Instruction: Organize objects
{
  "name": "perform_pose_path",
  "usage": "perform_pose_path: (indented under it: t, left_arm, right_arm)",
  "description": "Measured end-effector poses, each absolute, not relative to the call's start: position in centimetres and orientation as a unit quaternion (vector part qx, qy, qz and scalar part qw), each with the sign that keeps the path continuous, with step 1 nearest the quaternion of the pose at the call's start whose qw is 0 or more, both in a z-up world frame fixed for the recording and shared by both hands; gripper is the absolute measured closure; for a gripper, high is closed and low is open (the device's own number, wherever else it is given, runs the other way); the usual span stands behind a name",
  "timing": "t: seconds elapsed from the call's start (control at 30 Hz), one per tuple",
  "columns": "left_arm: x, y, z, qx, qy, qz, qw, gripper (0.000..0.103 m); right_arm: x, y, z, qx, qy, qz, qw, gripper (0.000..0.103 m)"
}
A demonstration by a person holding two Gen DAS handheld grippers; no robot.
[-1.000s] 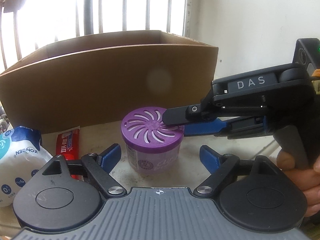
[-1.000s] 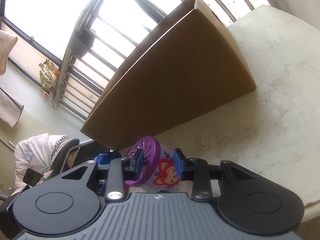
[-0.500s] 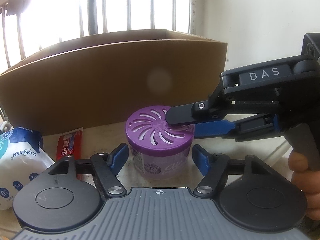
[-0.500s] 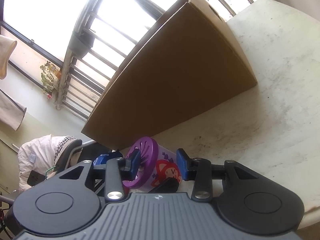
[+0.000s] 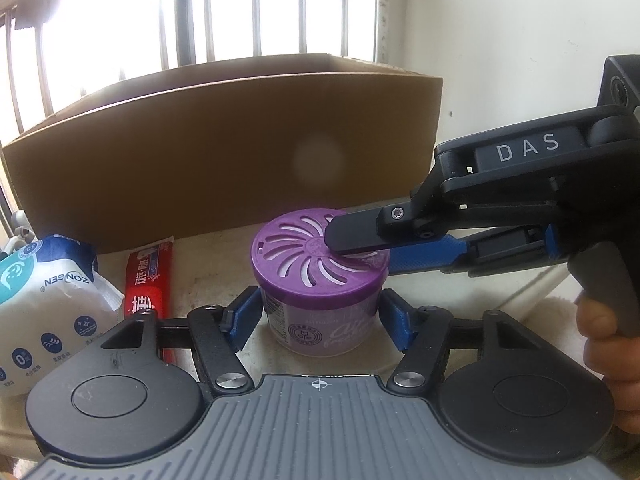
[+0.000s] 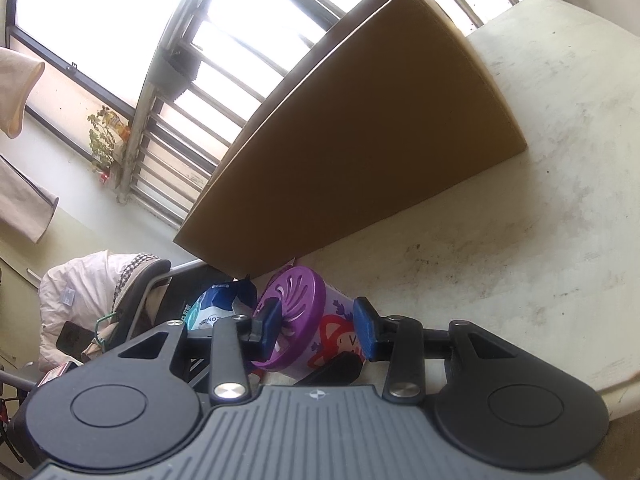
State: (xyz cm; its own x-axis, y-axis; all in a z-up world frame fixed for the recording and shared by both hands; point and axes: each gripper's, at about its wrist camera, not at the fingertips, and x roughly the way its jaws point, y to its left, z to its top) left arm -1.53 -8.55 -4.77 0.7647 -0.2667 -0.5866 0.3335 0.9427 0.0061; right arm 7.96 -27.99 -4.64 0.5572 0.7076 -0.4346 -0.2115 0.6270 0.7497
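Note:
A clear jar with a slotted purple lid [image 5: 304, 256] stands upright on the pale table [image 6: 520, 240], just in front of a big cardboard box [image 5: 224, 160]. My left gripper [image 5: 320, 312] is shut on the jar, with one blue pad against each side of its body. My right gripper [image 6: 316, 328] comes in from the right, rolled on its side. Its upper black finger [image 5: 360, 236] lies across the lid and its blue finger runs behind the jar. In the right wrist view the jar [image 6: 308, 296] sits between the pads.
A red toothpaste carton [image 5: 148, 280] and a white-and-blue wipes pack [image 5: 44, 300] lie left of the jar. The box wall [image 6: 360, 140] stands close behind. A hand [image 5: 608, 340] holds the right gripper's handle. A chair draped with clothes [image 6: 80, 292] stands beyond the table's left end.
My left jaws have closed from wide apart onto the jar's sides. The right gripper's pads have parted slightly but still straddle the jar, which has stayed in place.

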Motion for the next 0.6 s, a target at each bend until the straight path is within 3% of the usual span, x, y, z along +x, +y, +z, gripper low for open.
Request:
perform_pose_path:
  t: [0.6]
  left_arm:
    - [-1.52,-8.15,-5.14,0.047,0.318,-0.158,0.934,0.037]
  right_arm:
    - [7.61,-28.02,-4.54,0.331,0.380,0.280,0.817,0.060]
